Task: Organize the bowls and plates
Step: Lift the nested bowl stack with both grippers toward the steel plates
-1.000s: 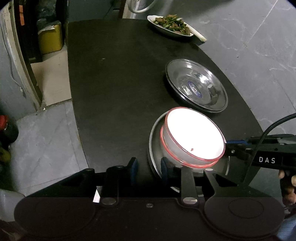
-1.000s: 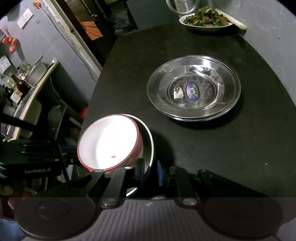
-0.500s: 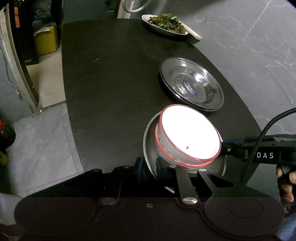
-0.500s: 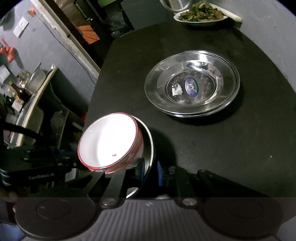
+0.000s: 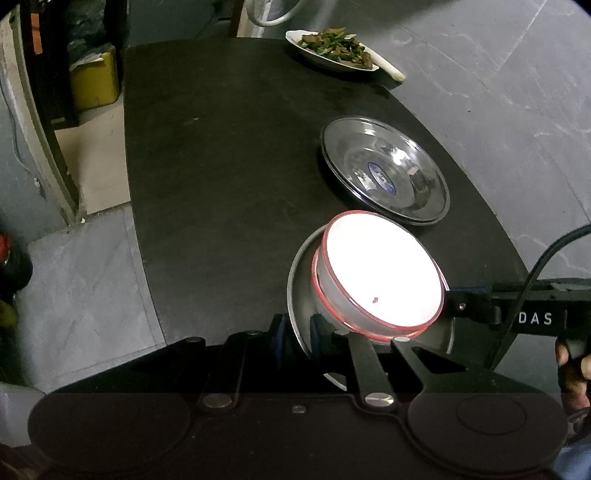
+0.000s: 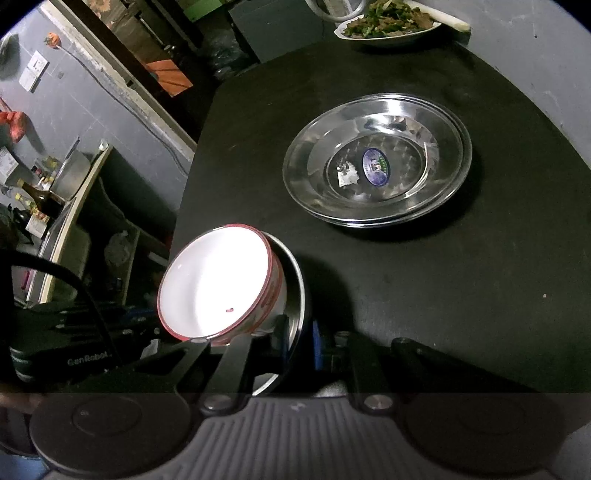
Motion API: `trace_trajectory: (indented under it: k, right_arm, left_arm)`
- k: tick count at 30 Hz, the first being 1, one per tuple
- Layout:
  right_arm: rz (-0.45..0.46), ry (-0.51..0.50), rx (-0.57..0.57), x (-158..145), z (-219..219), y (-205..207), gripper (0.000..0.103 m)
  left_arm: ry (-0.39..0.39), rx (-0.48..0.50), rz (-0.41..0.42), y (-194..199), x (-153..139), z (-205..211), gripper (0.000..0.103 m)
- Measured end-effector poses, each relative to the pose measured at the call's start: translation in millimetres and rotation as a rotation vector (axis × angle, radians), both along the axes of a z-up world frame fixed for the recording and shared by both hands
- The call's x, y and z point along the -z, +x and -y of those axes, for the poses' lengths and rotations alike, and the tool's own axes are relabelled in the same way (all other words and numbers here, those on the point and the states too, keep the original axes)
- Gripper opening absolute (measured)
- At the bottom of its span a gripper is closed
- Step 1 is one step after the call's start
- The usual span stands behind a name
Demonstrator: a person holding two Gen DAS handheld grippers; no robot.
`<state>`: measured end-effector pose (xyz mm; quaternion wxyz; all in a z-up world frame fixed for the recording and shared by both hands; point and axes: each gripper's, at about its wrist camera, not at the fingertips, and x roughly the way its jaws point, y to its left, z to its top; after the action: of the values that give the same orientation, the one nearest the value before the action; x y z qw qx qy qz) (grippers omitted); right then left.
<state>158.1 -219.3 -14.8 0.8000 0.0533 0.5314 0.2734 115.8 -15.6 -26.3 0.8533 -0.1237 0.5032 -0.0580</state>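
Two nested white bowls with red rims (image 5: 380,273) (image 6: 218,284) sit in a steel plate (image 5: 303,295) (image 6: 295,280) at the near end of the black table (image 5: 221,166). My left gripper (image 5: 297,332) has the plate's near rim between its blue pads, and its jaws are closing on it. My right gripper (image 6: 300,338) is shut on the opposite rim. In the left wrist view the right gripper (image 5: 454,306) comes in from the right. The plate tilts slightly.
A stack of empty steel plates (image 5: 384,170) (image 6: 376,162) lies further along the table. A white dish of cooked greens (image 5: 332,48) (image 6: 388,18) stands at the far end. Grey floor surrounds the table; shelves with bottles (image 6: 40,206) stand to the left.
My left gripper's jaws have narrowed from wide apart onto the plate's rim. In the right wrist view the plate and bowls tilt a little more than before.
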Motion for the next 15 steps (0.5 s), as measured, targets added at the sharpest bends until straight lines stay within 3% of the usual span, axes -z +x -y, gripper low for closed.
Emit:
trace_trajectory:
  k: [15]
  right_arm:
    - [0.011,0.033,0.036,-4,9,1,0.014]
  left_arm:
    - [-0.02,-0.03,0.005,14,-11,0,0.011]
